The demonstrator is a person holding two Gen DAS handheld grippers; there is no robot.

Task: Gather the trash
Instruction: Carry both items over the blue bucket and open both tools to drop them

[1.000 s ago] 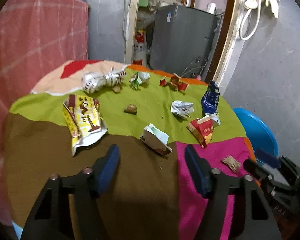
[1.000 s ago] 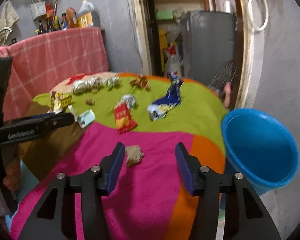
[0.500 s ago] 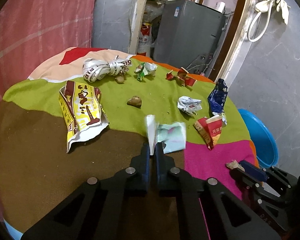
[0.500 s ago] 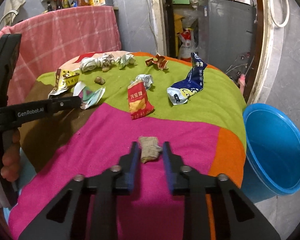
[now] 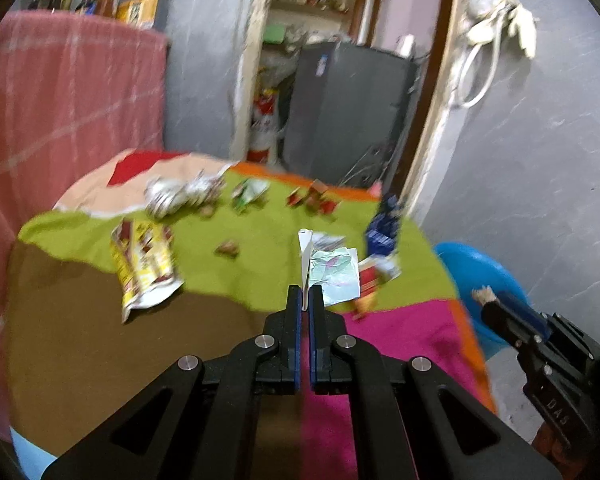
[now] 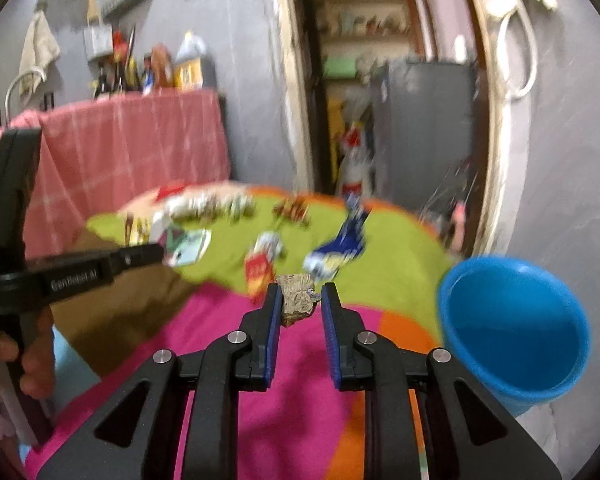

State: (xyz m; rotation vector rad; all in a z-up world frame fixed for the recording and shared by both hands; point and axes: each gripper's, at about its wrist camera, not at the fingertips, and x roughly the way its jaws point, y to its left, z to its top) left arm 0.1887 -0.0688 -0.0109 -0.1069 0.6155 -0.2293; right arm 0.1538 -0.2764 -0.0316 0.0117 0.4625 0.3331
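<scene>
L hand-held gripper (image 5: 305, 300) was shut tight on the edge of a pale paper wrapper (image 5: 332, 272), which stood up from the pads clear of the bench (image 5: 100, 352). R hand-held gripper (image 6: 299, 300) was clamped on a small brown crumpled scrap (image 6: 296, 298), jaws only a little apart w/ the scrap filling the gap, also off the cloth.

Step in hand looked like carrying both pieces to the blue bucket (image 6: 512, 328), which sat just off the bench's right edge, mouth tilted toward the grippers. To do it well: keep both grips firm, R goes first since it was nearer the rim, let go only once over the opening. The paper is light and floppy, prob. drifts if dropped from high.

Room: open air btwn bench's right edge and the grey wall, nothing in the way. The rest of the trash, a yellow packet (image 5: 146, 264), a blue bag (image 6: 340, 246), a red pack (image 6: 260, 270) etc., lay toward the far edge, well apart from the carry path.
</scene>
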